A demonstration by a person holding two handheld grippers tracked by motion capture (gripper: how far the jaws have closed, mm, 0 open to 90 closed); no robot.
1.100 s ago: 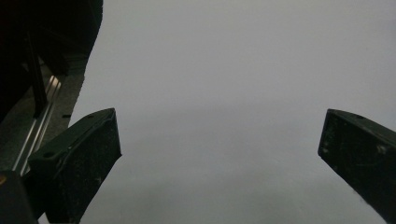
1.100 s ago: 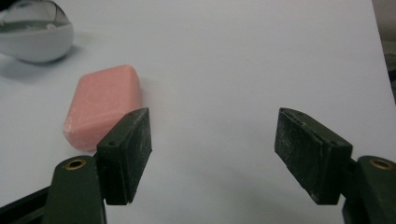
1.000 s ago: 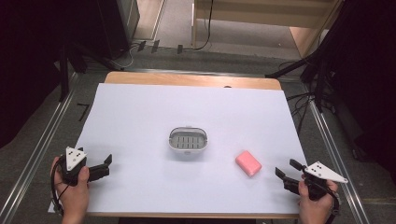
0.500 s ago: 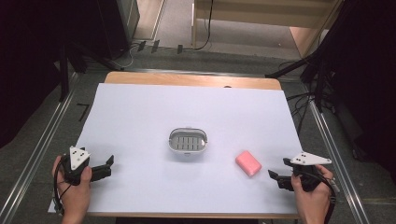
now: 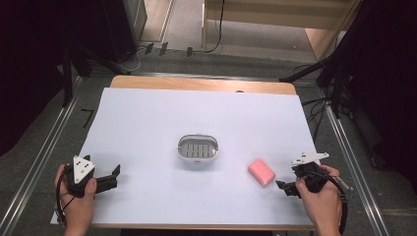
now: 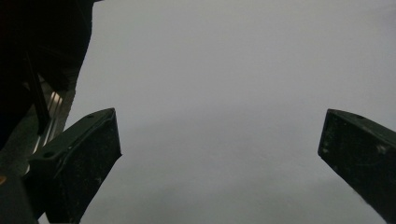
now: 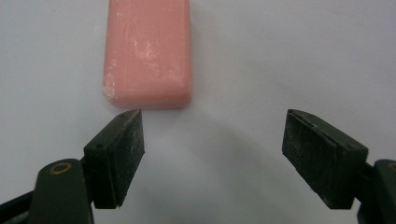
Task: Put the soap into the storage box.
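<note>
A pink soap bar lies flat on the white table sheet, right of a small grey oval soap dish at the centre. My right gripper sits just right of the bar, pointing at it. In the right gripper view the bar lies just beyond the jaw tips, toward the left jaw, with my right gripper open and nothing between its jaws; they have just been opening. My left gripper rests at the near left corner, and in its own view the left gripper stands wide open over bare sheet.
The sheet's near edge runs just below both hands. Metal rails flank the table. Cables and dark stands crowd the floor at the far right, and a wooden frame stands beyond the table.
My right hand has moved left toward the pink bar and lifted a little, and its jaws stand wider apart. The left hand, the bar and the dish have stayed put.
</note>
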